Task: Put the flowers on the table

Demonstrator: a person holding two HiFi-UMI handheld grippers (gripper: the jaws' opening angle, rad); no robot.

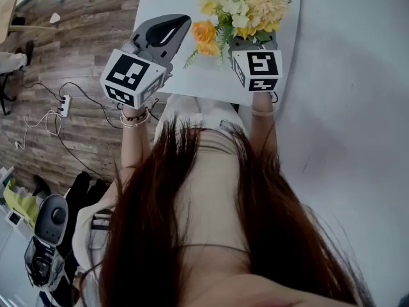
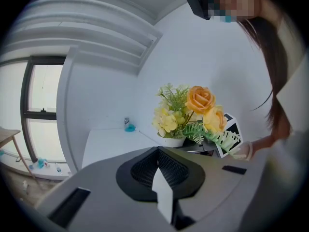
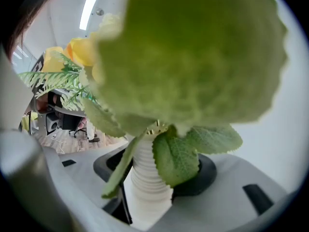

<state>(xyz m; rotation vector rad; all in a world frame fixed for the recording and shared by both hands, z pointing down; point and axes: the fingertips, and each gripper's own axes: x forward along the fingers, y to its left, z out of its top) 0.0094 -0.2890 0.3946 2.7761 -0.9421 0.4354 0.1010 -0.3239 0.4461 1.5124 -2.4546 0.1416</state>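
White rectangular table top [image 1: 185, 75] ends at a left edge over the brown plank floor [image 1: 77, 37] and at a near edge just before the person; a pale wall [image 1: 345, 75] bounds its right side. The bare room lies on its left half.

Only the left gripper view shows a small blue object [image 2: 129, 126] at the table's far end. Only the right gripper view shows the white ribbed vase [image 3: 145, 178].

The right gripper [image 1: 254, 43] pinches that vase, holding the bouquet of yellow and orange artificial flowers [image 1: 246, 5] over the table's right part. The left gripper [image 1: 179, 25], jaws pressed together and empty, hovers just beside the bouquet.
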